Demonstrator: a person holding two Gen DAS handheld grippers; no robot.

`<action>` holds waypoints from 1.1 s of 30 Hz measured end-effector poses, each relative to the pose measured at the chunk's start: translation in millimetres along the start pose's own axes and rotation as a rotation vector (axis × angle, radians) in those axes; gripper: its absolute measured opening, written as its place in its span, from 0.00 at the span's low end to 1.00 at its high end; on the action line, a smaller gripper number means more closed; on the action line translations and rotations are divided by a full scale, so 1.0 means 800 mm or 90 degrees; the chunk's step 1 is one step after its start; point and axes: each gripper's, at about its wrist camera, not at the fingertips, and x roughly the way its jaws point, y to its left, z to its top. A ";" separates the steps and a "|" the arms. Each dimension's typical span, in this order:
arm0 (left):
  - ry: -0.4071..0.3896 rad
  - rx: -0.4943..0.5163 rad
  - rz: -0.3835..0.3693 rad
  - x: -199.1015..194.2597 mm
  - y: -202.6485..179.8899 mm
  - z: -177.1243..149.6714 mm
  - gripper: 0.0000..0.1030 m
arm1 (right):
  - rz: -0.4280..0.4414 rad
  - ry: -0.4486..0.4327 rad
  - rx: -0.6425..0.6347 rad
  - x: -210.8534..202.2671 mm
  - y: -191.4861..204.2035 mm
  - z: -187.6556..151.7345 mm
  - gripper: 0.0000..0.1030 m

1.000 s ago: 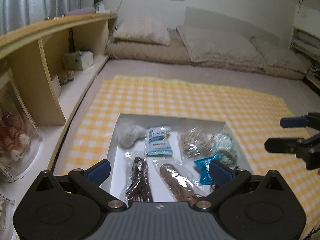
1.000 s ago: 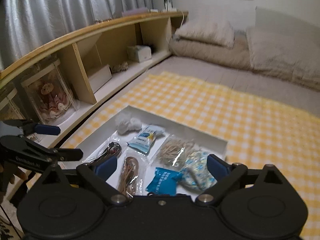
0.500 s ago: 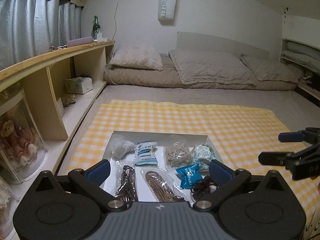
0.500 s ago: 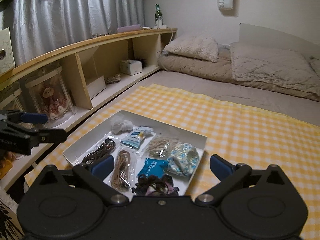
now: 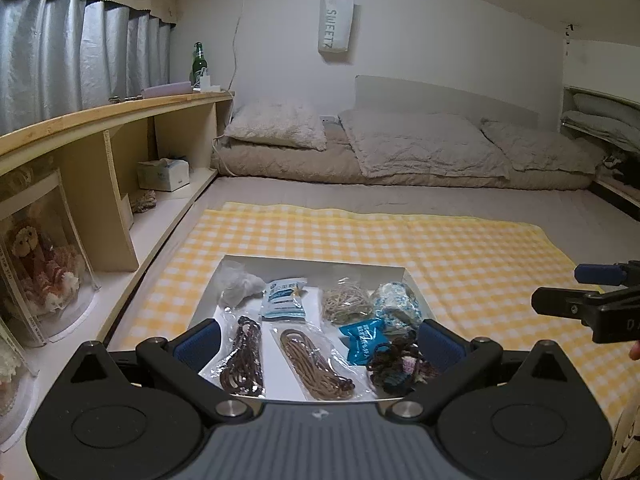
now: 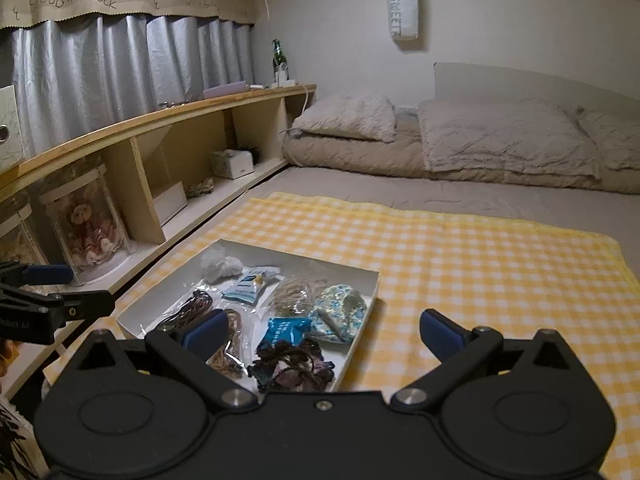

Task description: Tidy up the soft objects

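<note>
A white shallow box (image 5: 316,263) (image 6: 372,286) lies on a yellow checked blanket (image 5: 440,256) (image 6: 460,256). It holds several soft items: a white wad (image 5: 240,286), a blue-white packet (image 5: 285,298), bagged tan bands (image 5: 346,302), a floral pouch (image 5: 396,304) (image 6: 340,312), a blue packet (image 5: 364,340) (image 6: 286,330), two bagged cords (image 5: 244,352) (image 5: 316,364) and a dark knitted bundle (image 5: 396,364) (image 6: 292,364). My left gripper (image 5: 318,338) is open and empty above the box's near edge. My right gripper (image 6: 320,330) is open and empty, above the box's right side.
A wooden shelf unit (image 5: 100,152) (image 6: 160,148) runs along the left, with a doll in a clear case (image 5: 36,256), a tissue box (image 5: 163,174) and a green bottle (image 5: 199,65) on top. Beige bedding and pillows (image 5: 400,152) lie behind the blanket.
Both grippers have pulled back and risen away from the box, so more of the room shows. The dark knitted bundle has come into view. Both grippers stay open and empty.
</note>
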 end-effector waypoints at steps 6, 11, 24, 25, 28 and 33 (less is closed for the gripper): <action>0.004 0.007 -0.008 -0.003 -0.008 -0.007 1.00 | -0.028 -0.023 -0.020 -0.014 0.004 -0.014 1.00; 0.004 0.018 -0.009 -0.003 -0.013 -0.009 1.00 | -0.036 -0.026 -0.029 -0.020 0.004 -0.024 1.00; 0.004 0.034 -0.016 -0.003 -0.020 -0.011 1.00 | -0.037 -0.036 -0.014 -0.029 0.000 -0.028 1.00; 0.004 0.034 -0.017 -0.003 -0.020 -0.011 1.00 | -0.037 -0.036 -0.013 -0.029 0.000 -0.028 1.00; 0.004 0.034 -0.016 -0.003 -0.020 -0.011 1.00 | -0.038 -0.035 -0.012 -0.028 -0.001 -0.028 1.00; 0.004 0.034 -0.016 -0.003 -0.020 -0.011 1.00 | -0.037 -0.035 -0.012 -0.028 -0.001 -0.027 1.00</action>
